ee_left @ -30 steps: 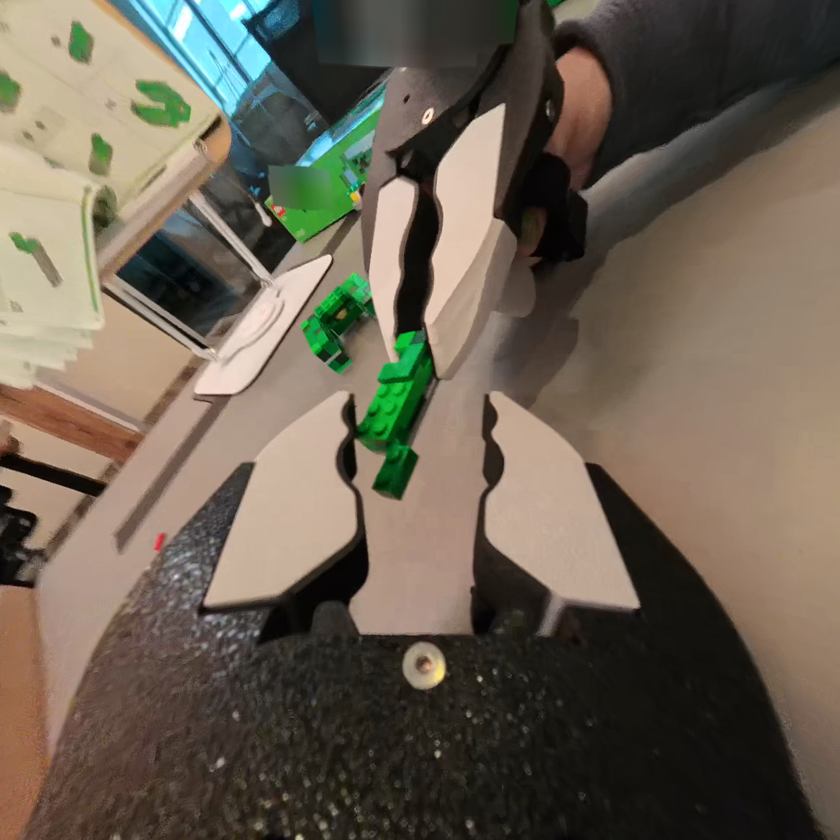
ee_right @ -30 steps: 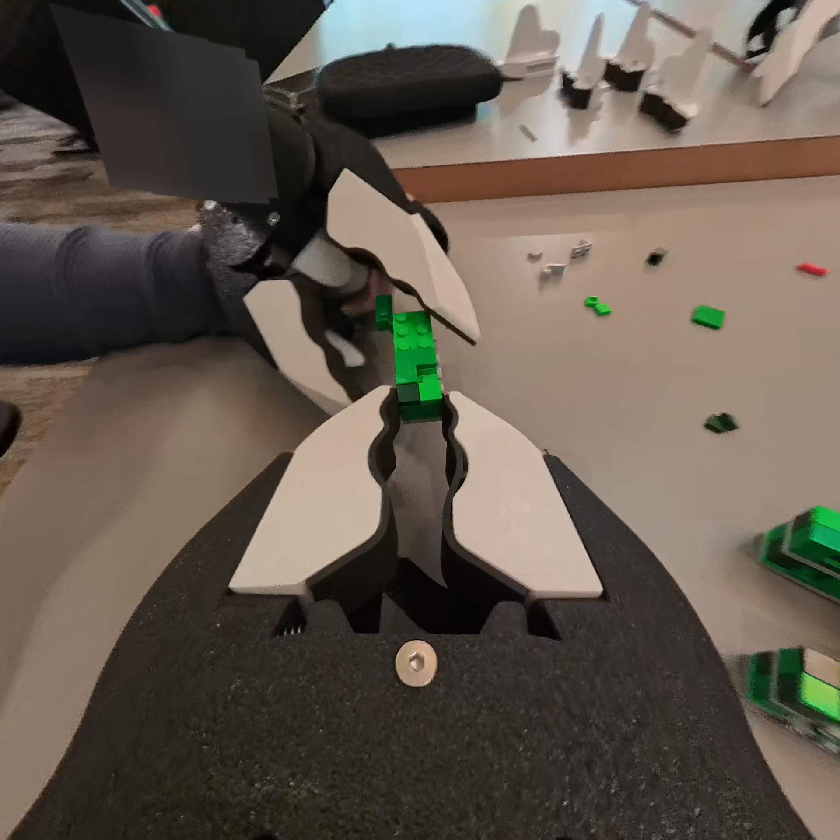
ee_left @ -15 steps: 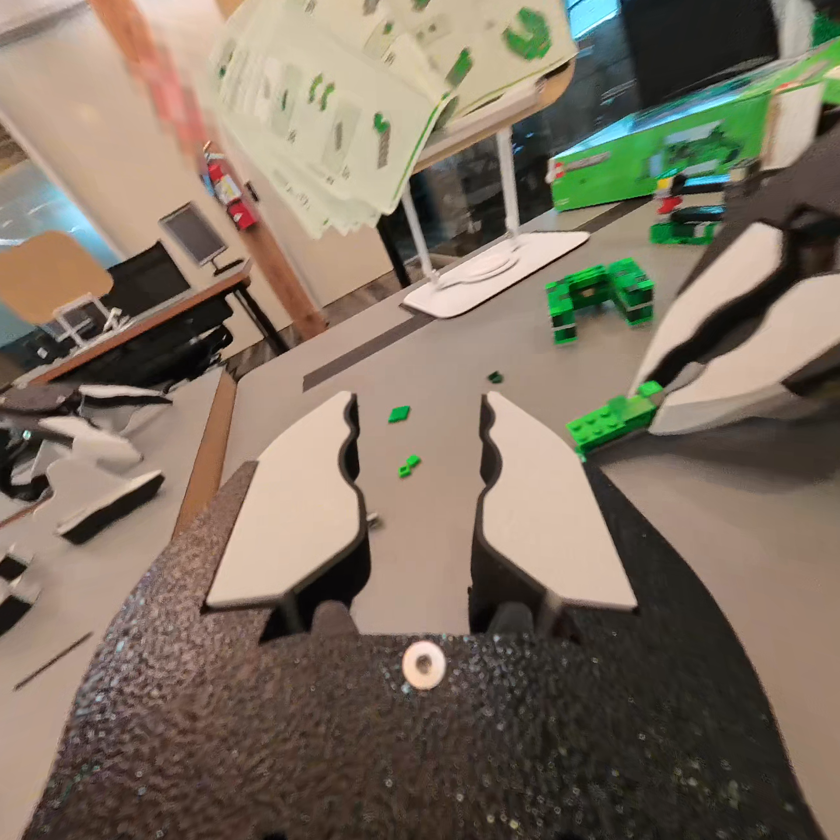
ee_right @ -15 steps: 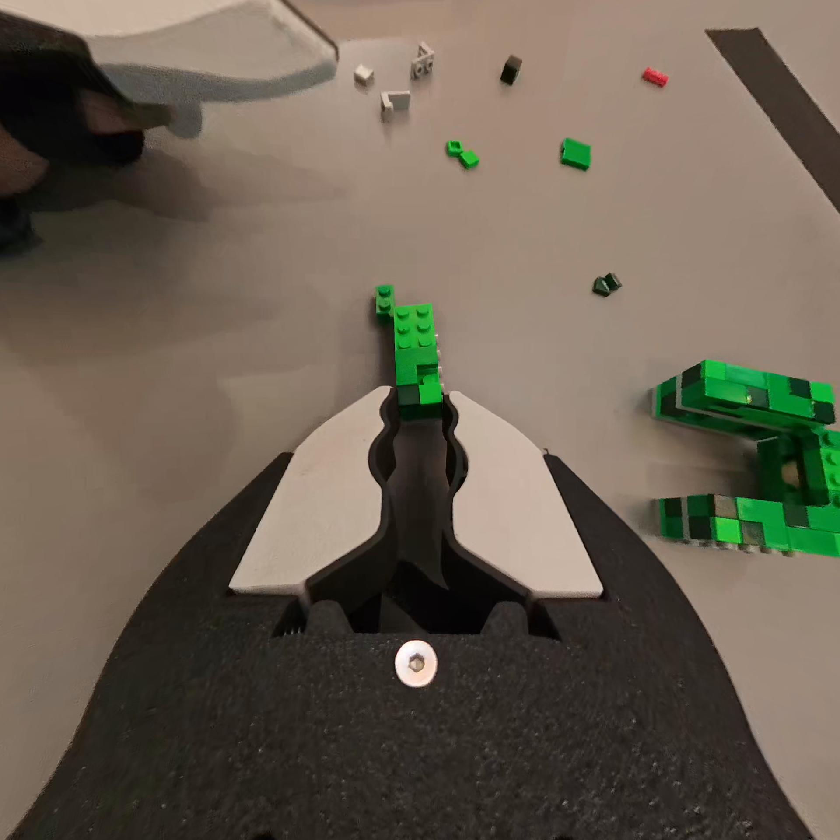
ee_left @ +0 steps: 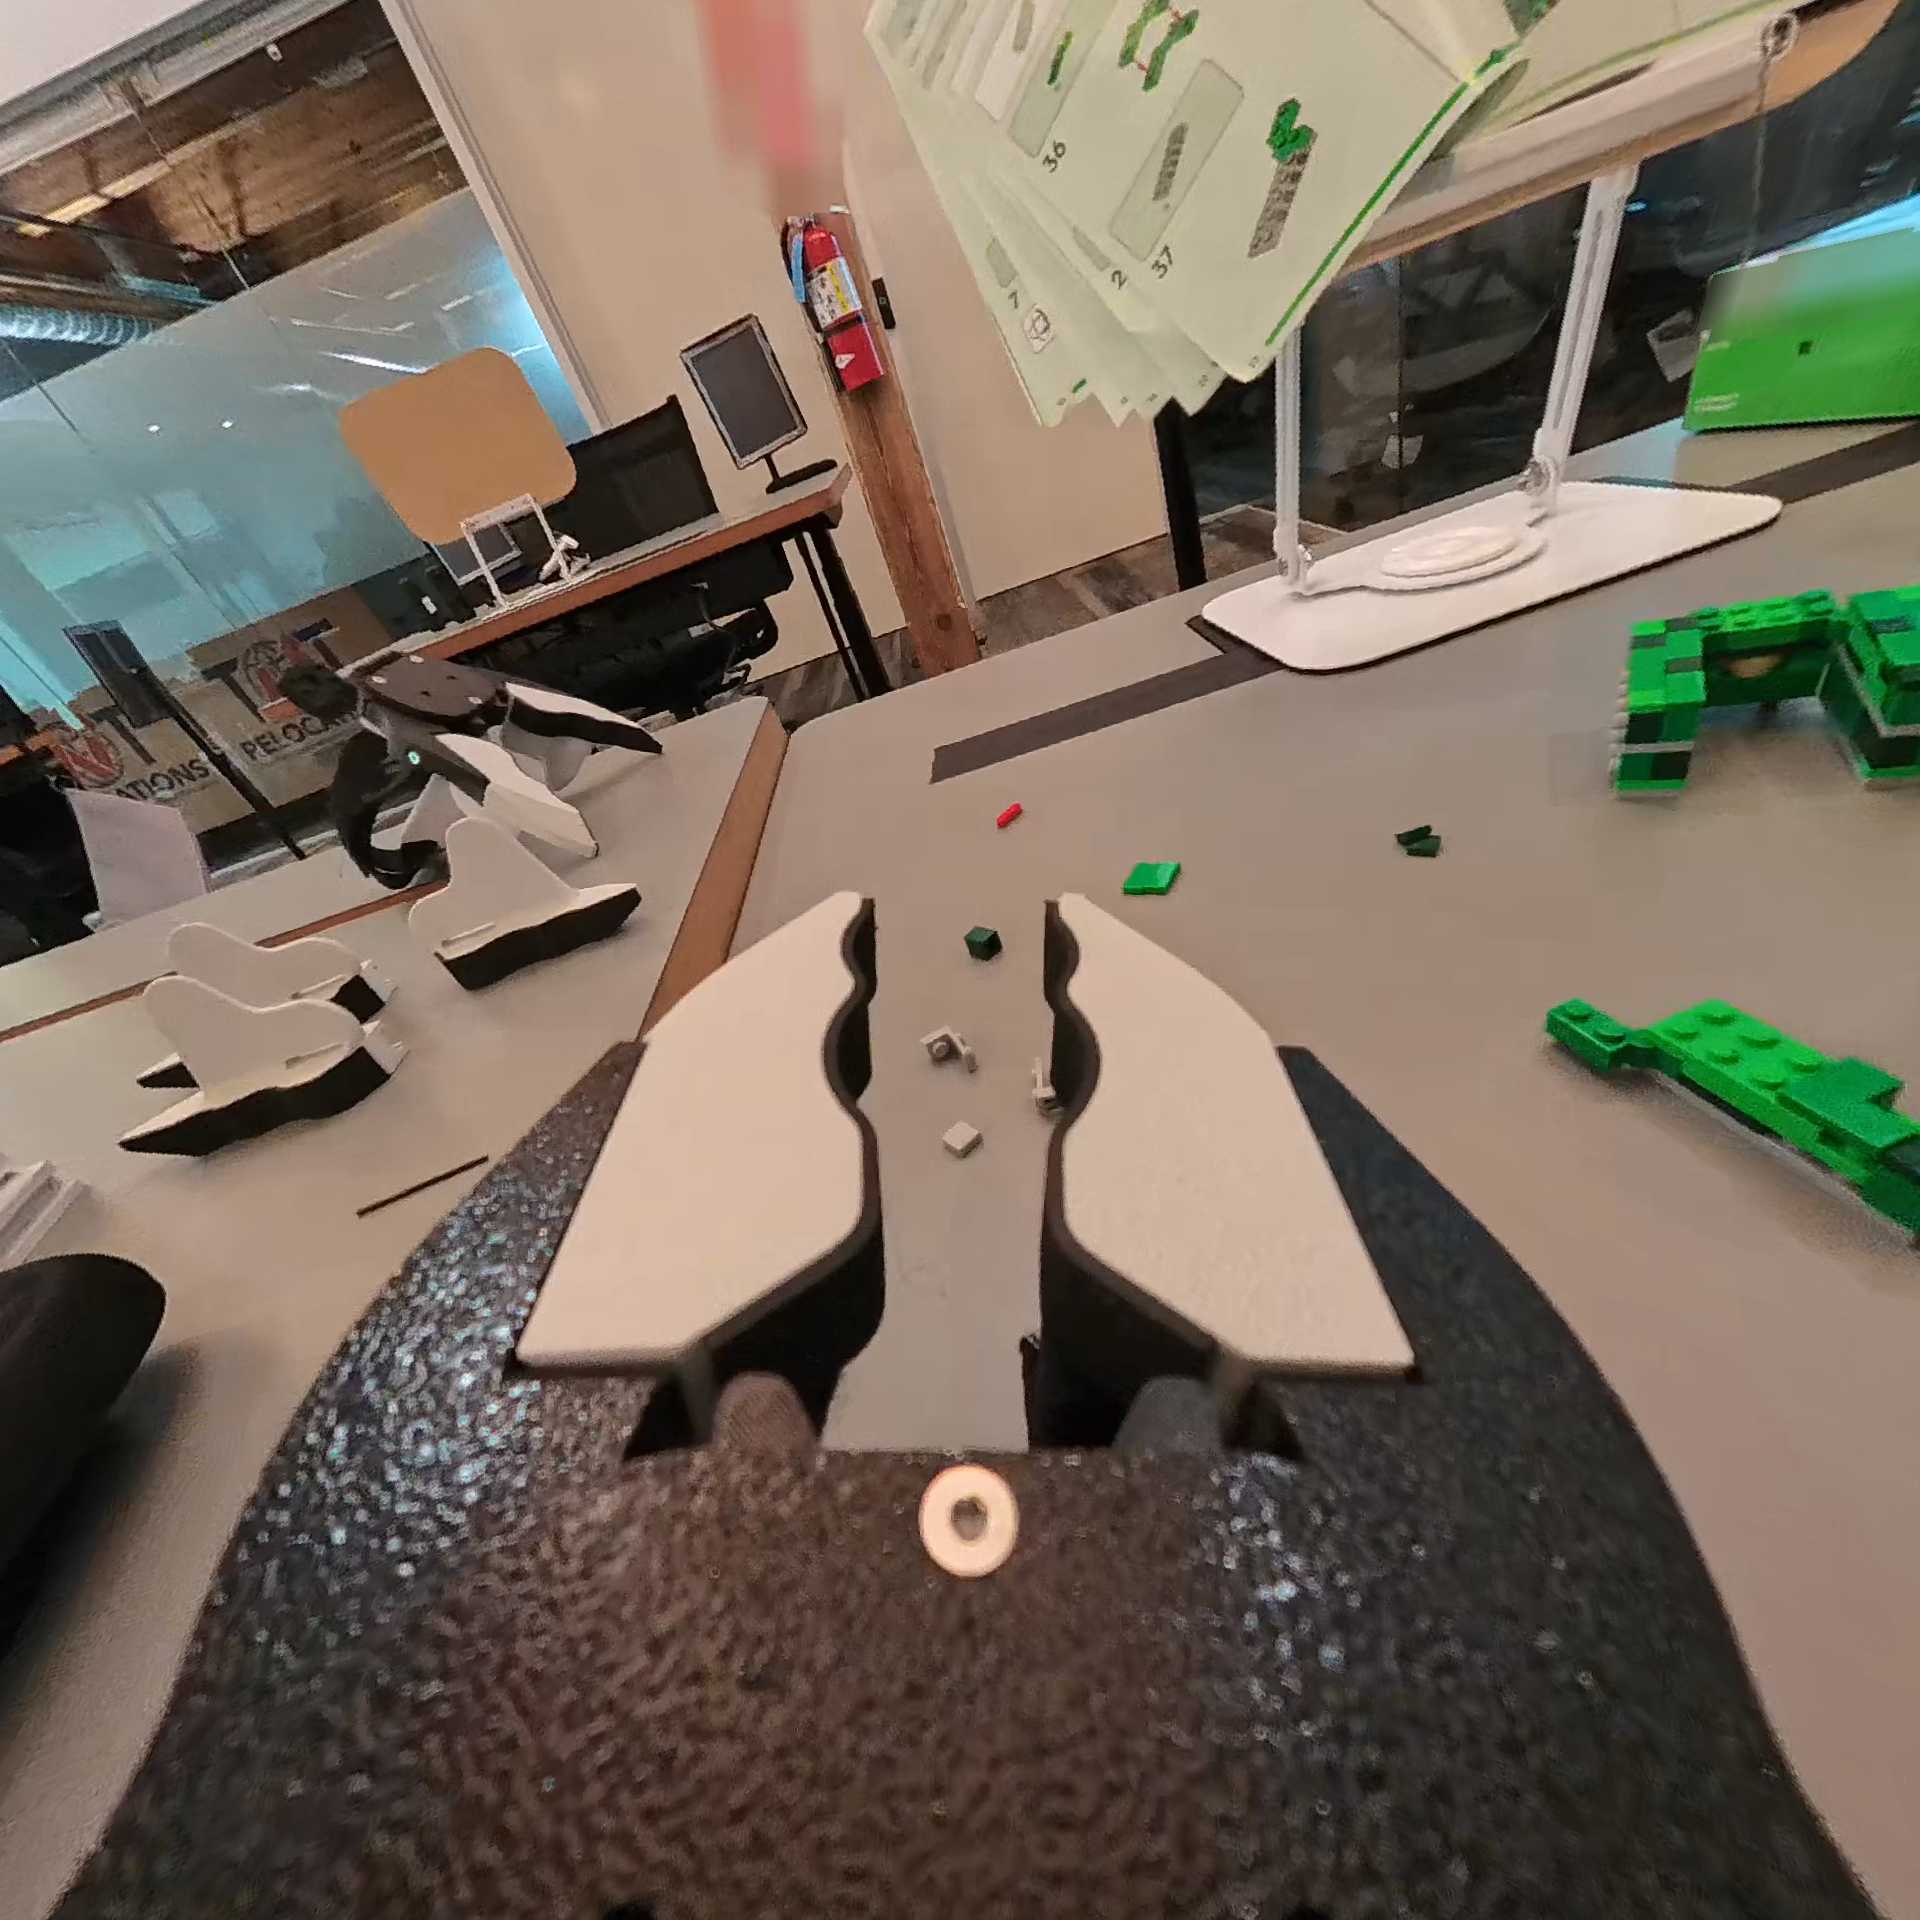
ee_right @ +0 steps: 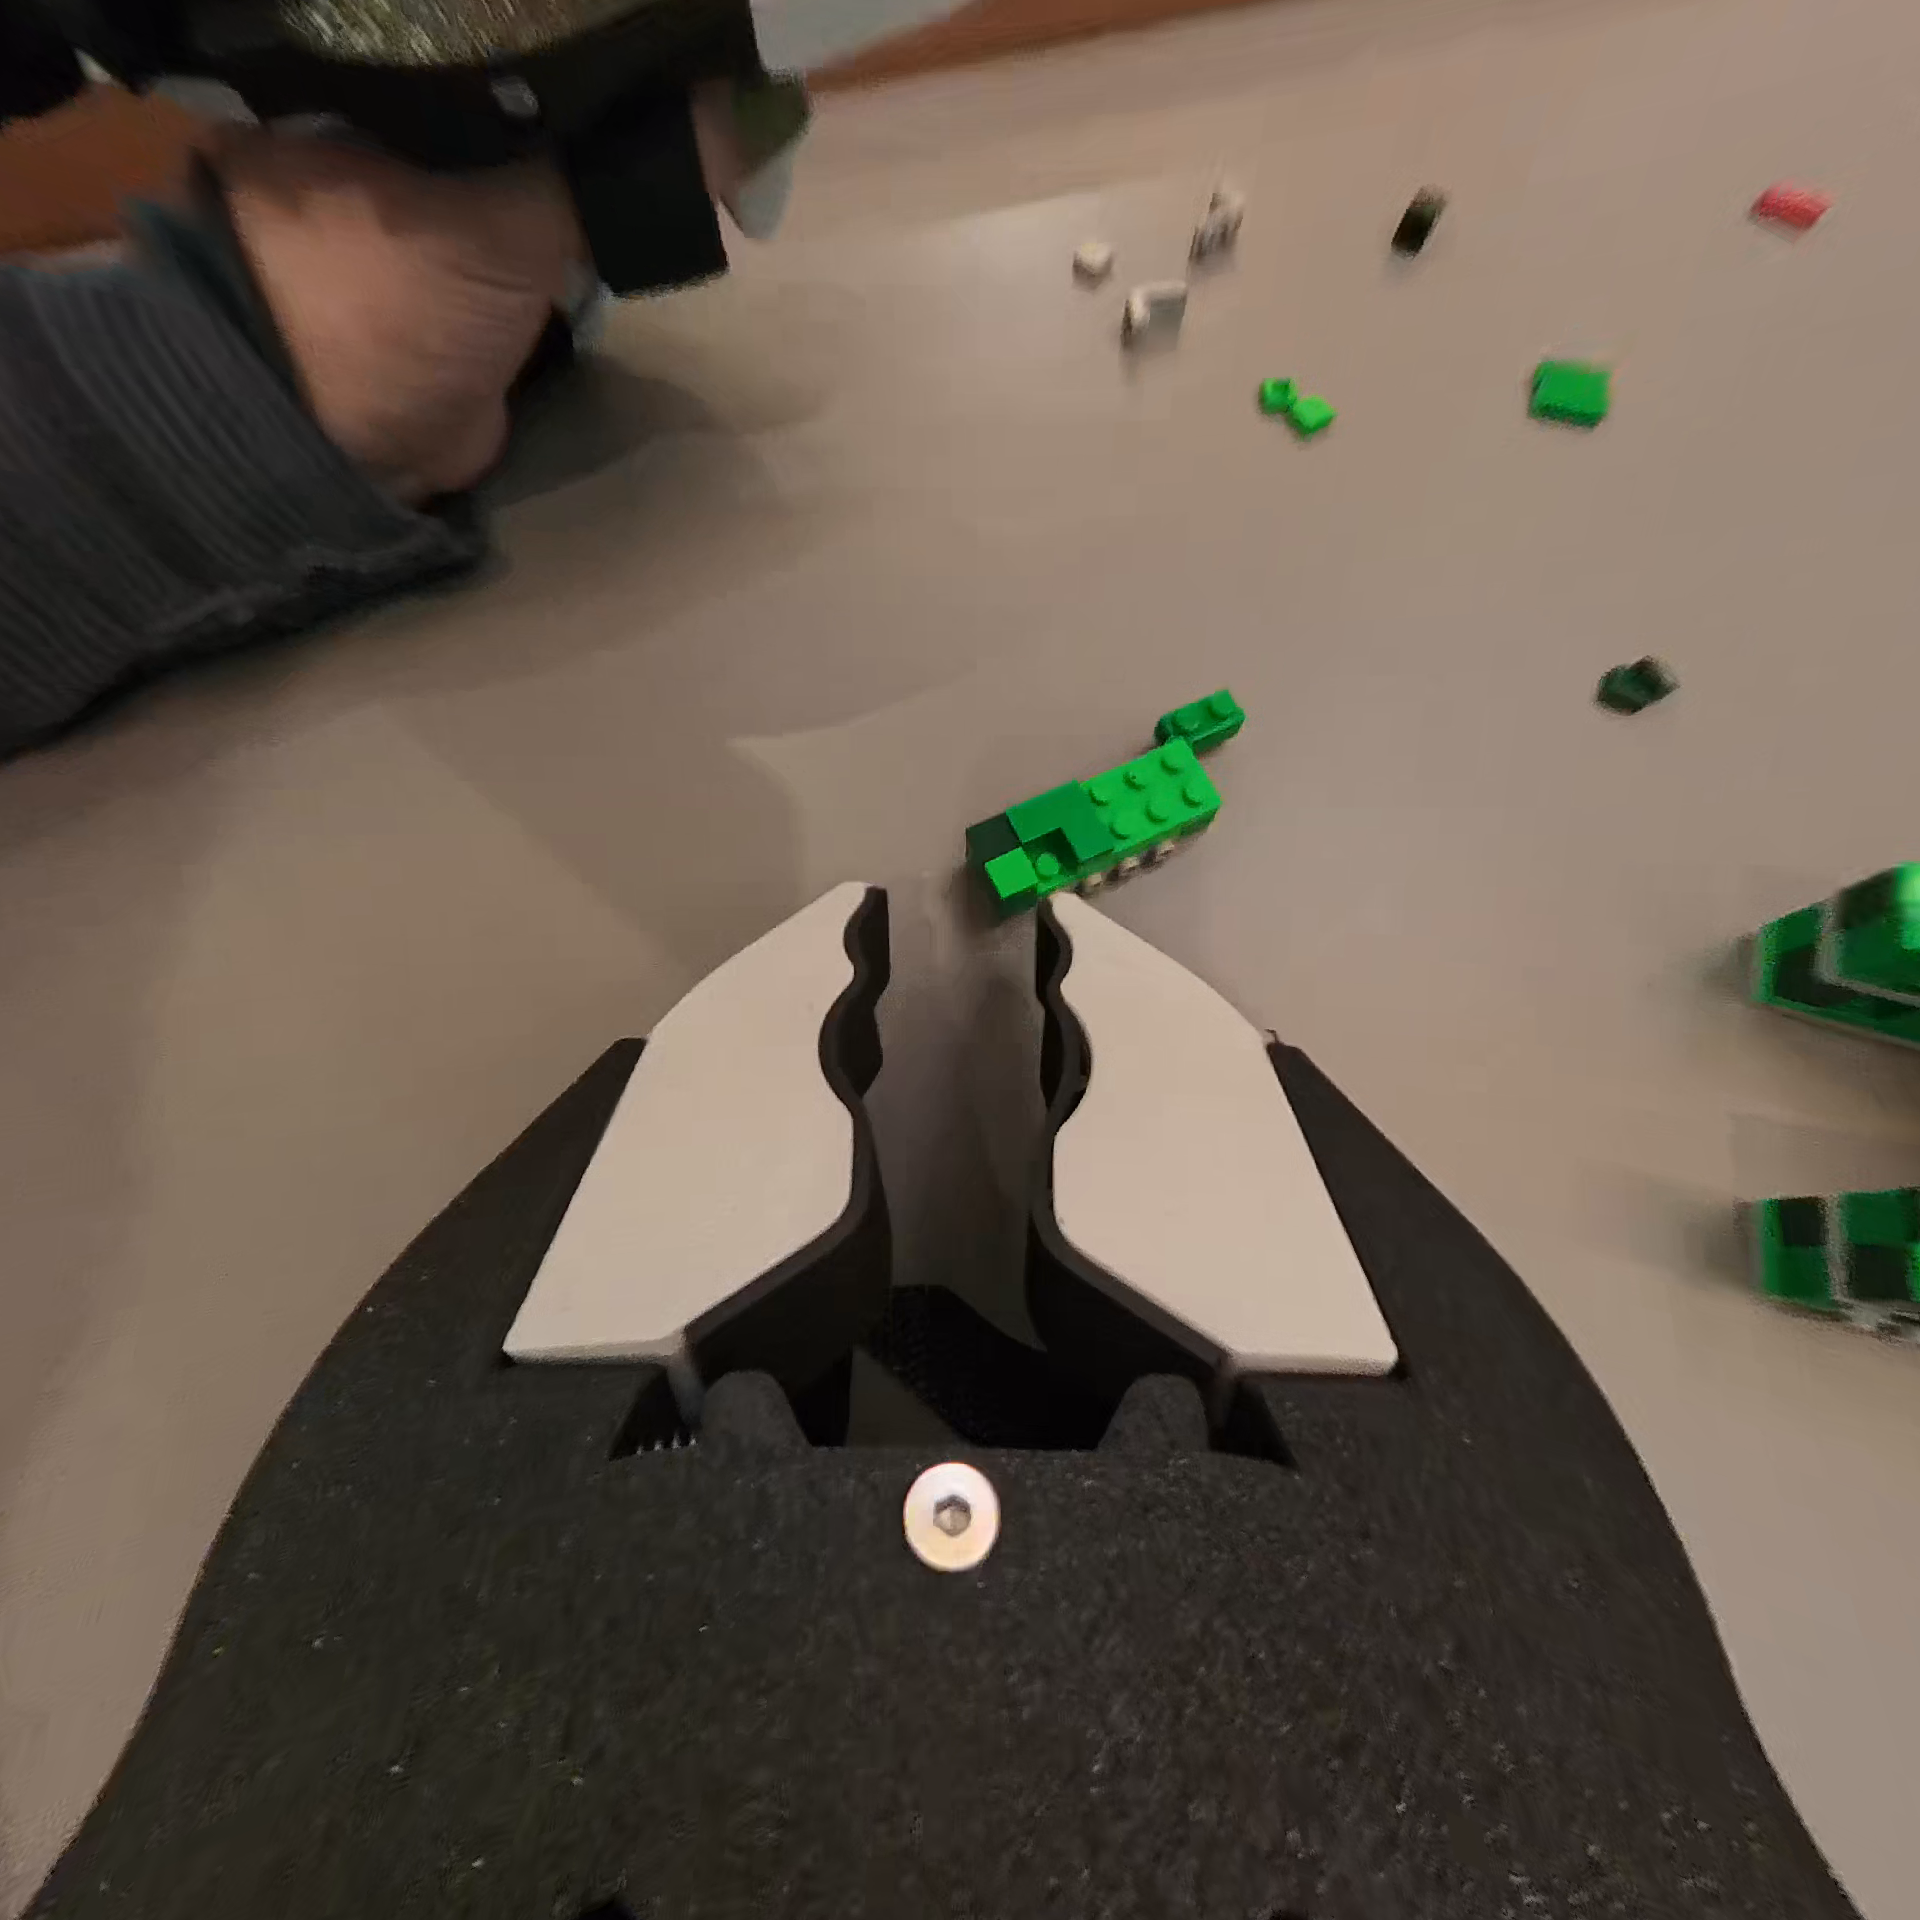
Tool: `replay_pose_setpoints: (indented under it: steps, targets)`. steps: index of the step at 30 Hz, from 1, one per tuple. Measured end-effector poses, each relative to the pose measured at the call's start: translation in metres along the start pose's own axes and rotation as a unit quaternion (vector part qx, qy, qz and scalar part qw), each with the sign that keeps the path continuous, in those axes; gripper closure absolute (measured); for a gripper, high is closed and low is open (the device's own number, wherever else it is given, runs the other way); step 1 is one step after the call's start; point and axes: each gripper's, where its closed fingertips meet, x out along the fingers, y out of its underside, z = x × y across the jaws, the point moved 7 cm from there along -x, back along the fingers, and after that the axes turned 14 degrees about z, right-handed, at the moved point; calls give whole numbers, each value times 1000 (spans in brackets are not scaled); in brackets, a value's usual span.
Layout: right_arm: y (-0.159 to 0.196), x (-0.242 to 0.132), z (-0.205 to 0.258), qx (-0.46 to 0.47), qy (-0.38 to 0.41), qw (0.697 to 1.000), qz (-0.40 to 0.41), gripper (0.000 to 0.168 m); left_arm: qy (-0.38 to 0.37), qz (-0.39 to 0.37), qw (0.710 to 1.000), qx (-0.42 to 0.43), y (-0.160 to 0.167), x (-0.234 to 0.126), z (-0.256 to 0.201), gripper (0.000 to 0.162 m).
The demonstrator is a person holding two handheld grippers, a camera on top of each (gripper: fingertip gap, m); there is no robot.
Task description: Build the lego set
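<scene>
Released since a half-second ago: green brick strip [ee_right: 1101, 821] lying mid-tabletop [ee_right: 623, 935], just beyond right gripper [ee_right: 961, 899], fingers now apart; left gripper [ee_left: 961, 914] swung away over grey pieces [ee_left: 951, 1049], fingers apart, empty.

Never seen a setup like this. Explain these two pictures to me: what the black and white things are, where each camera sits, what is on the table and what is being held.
There is no robot here. A person holds a pair of hand-worked tongs in each hand, and a camera on each looks forward along its two white fingers.

The left wrist view shows the left tongs, open and empty, over small grey pieces on the grey table. Beyond lie loose green bits, a larger green build and an instruction booklet on a white stand.

The right wrist view shows the right tongs, also open and empty. A flat green brick assembly lies on the table just past their tips. At top left, blurred, is the person's other hand.
</scene>
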Motion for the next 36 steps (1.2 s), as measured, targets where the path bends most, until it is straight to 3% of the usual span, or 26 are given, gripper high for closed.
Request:
replay_pose_setpoints:
  steps: [4,6,9,11,20,25,28,33,36]
  targets:
    - [-7,-24,11,-51,38,981,-183,139,16,-14,1000,-5,-1,-1,1,136]
    - [-6,-33,20,-91,78,952,-282,146,65,-16,998,15,-1,0,-6,158]
    - [-2,-38,30,-183,150,905,-353,160,75,-11,996,35,-2,0,-13,162]
    - [-2,-36,34,-206,161,899,-351,166,55,-7,998,39,-3,1,-14,162]
    - [-2,-48,15,-120,141,899,-397,168,16,-38,999,-13,-19,17,-28,162]
    - [-2,-45,25,-143,61,913,-377,168,-47,-66,996,-48,-27,30,-22,162]
    - [0,-47,21,-137,90,907,-388,168,-81,-47,995,-44,-27,36,-20,162]
    - [3,-55,13,-113,151,893,-409,168,-75,-64,995,-34,-29,33,-22,162]
    - [7,-74,3,-80,212,864,-449,168,-70,-77,993,-48,-27,27,-15,162]
